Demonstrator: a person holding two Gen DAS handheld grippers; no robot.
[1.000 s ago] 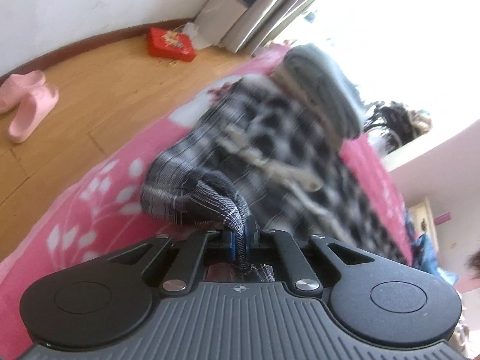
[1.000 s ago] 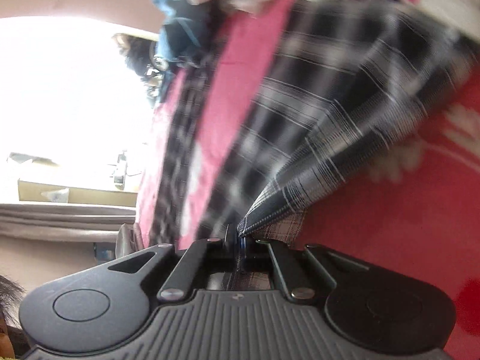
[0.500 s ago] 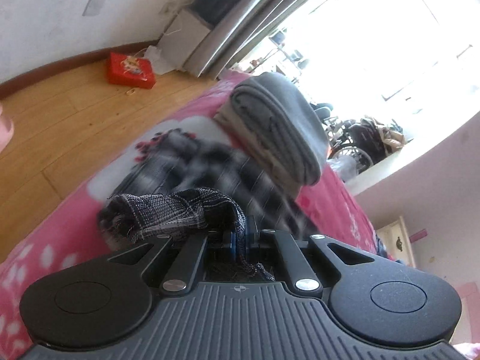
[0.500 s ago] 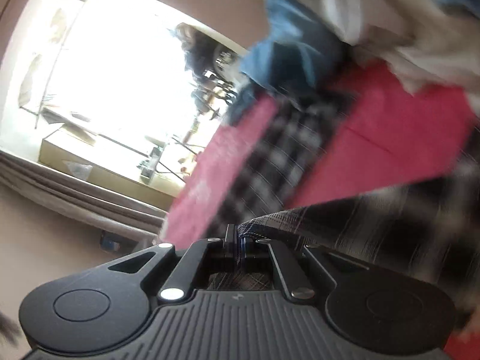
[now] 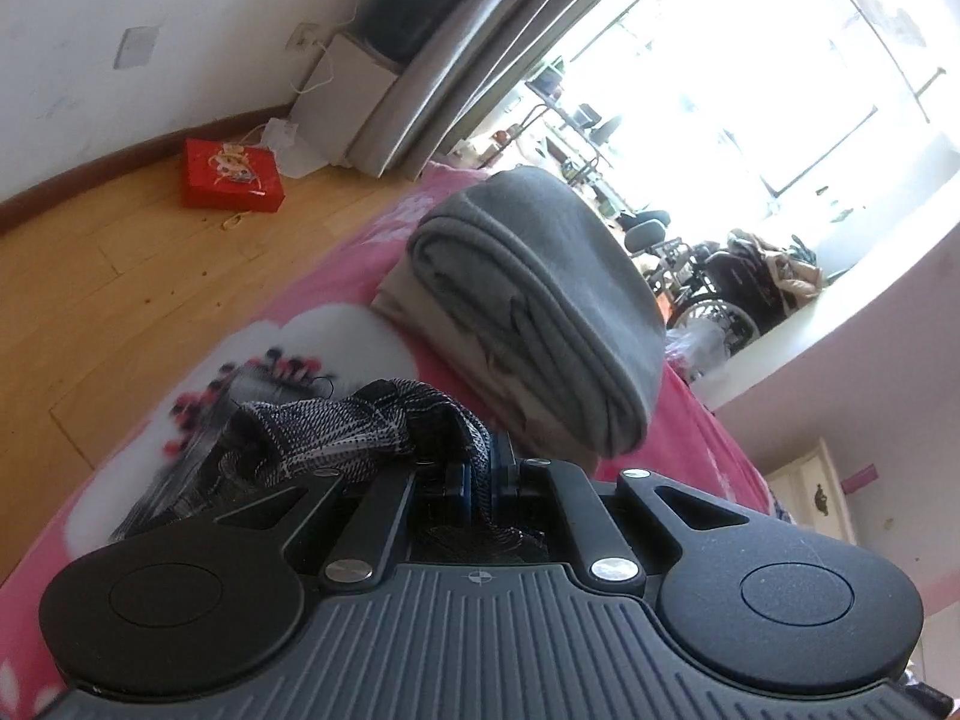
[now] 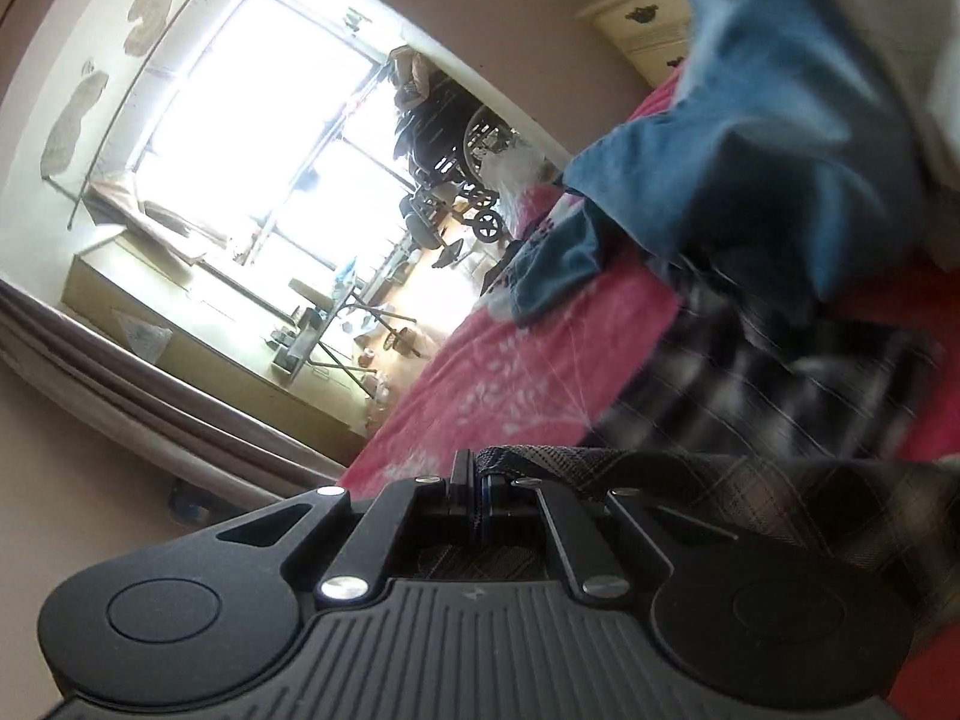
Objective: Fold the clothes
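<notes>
Plaid cloth (image 5: pixel 384 414) is pinched in both grippers at once. The left gripper (image 5: pixel 478 468) has its fingers closed on a bunched, twisted edge, with more of the cloth lying just under it on the pink bed (image 5: pixel 336 264). The right gripper (image 6: pixel 478 480) has its fingers closed on a flatter hem of the same plaid (image 6: pixel 750 480), and another stretch of it lies spread on the bed further off, near a heap of blue clothes (image 6: pixel 750 138).

Just beyond the left gripper, to the right, sits a folded pile (image 5: pixel 540 294), grey on top of beige.

My reading is that a fold is being carried, with both held edges low over the bed. To do it well:
- Keep both grips firm, so that neither edge slips.
- Keep the two grippers level and the cloth between them taut, so that the fold line comes out straight.
- The left edge is bunched, so it will likely need smoothing once it is laid down.
- Keep the cloth away from the folded pile so as not to drag it.
- Keep it off the blue heap too.
</notes>
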